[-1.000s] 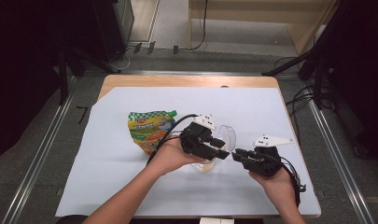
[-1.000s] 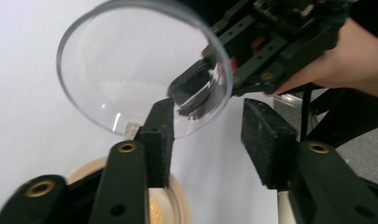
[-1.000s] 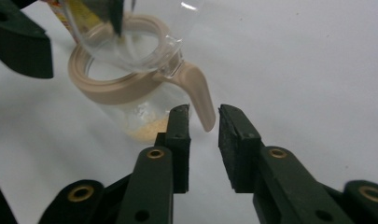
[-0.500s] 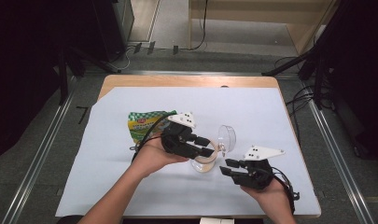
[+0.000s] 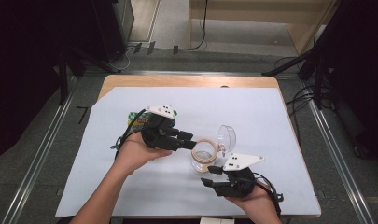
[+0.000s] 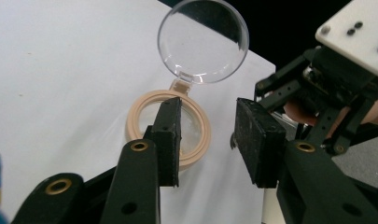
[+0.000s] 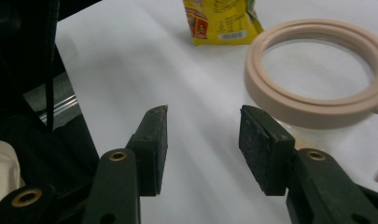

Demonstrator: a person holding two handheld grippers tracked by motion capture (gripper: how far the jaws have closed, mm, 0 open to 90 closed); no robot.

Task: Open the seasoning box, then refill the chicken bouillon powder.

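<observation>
Both grippers have drawn back from the clear jar point(image 5: 203, 157) on the desk point(image 5: 280, 121). The left gripper point(image 5: 189, 142), narrowing, sits just left of it; the right gripper point(image 5: 210, 176), widening, empty, sits just below.

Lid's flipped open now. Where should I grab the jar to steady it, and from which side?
Grip the jar across its clear body just below the beige rim ring, coming level from the front-left. The open clear lid stands up on its hinge at the far right, so that side is blocked. The round wall probably suits a squeeze across its width.
</observation>
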